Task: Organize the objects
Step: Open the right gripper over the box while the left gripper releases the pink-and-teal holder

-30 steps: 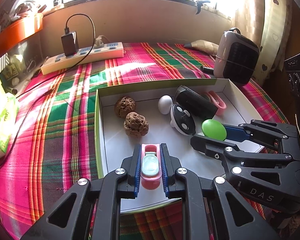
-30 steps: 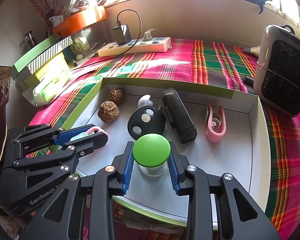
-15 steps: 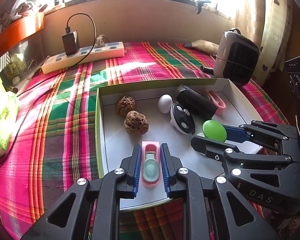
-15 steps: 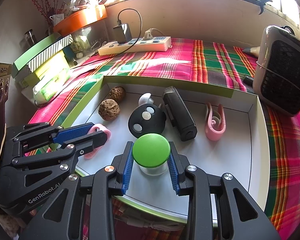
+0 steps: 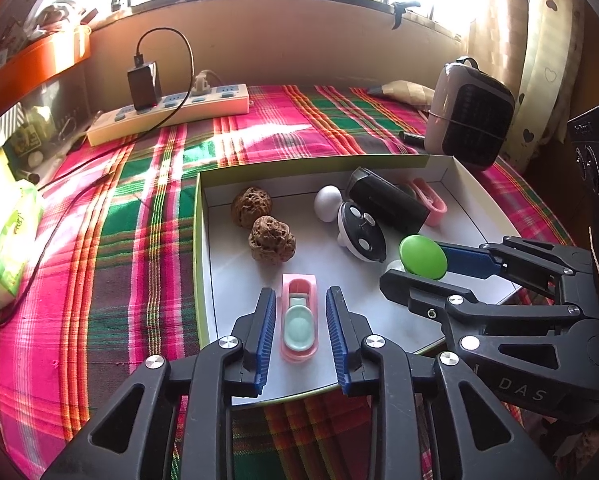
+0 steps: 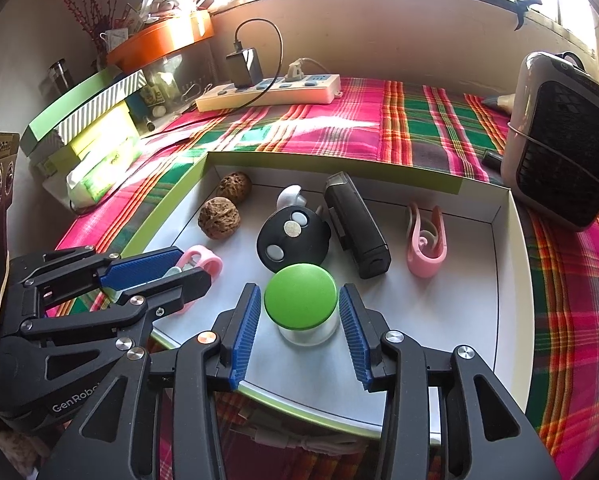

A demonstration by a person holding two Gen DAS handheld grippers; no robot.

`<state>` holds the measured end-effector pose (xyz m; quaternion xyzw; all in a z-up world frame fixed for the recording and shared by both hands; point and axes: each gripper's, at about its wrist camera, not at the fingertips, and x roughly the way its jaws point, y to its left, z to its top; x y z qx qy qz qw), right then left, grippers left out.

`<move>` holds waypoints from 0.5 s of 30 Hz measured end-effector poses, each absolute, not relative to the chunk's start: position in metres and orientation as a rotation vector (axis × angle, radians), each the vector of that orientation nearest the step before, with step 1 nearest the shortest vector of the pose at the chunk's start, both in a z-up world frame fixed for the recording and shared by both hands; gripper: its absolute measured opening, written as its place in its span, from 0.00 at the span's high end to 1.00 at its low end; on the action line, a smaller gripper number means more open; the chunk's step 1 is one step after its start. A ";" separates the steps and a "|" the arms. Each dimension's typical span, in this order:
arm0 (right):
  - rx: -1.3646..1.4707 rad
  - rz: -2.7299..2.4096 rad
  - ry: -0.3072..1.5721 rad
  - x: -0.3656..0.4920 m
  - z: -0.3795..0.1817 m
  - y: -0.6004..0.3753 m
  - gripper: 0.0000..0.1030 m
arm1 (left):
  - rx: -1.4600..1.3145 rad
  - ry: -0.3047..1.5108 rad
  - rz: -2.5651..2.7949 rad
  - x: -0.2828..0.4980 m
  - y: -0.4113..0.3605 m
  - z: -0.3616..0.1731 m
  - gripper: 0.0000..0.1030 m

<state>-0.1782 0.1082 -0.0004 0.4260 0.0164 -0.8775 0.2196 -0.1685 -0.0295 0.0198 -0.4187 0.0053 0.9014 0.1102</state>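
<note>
Two handheld grippers sit over a shallow white card box w/ lime-green outer walls, on a plaid-cloth tabletop in pink, green and orange.

Left gripper: ribbed blue pads, jaws just been opening, now released, a gap showing on each side of the pink plastic clip lying flat on the box floor between them. The clip is oblong w/ a pale mint oval inset. Right gripper: jaws also just been opening, let go of the small clear jar w/ a smooth, round green lid; jar stands upright on the box floor between the pads, glass body mostly hidden under the lid.

Also in the box, counted: 2 rough, pitted brown walnuts, just beside each other; 1 glossy black rounded gadget w/ 3 pale buttons; 1 white egg-shaped piece, half hidden behind it in the right view; 1 matte black oblong case; 1 soft pink looped clip, partly cut off by the case in the left view.

Outside the box: 1 cream power strip w/ a black charger plugged in, 1 small heater w/ dark grille, 1 tissue pack. Window glare washes out the sill; shelf clutter at left is hard to make out.
</note>
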 end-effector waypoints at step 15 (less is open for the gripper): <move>1.163 -2.441 0.018 -0.172 0.008 0.112 0.59 | -1.229 0.033 2.676 -0.158 -0.031 0.026 0.70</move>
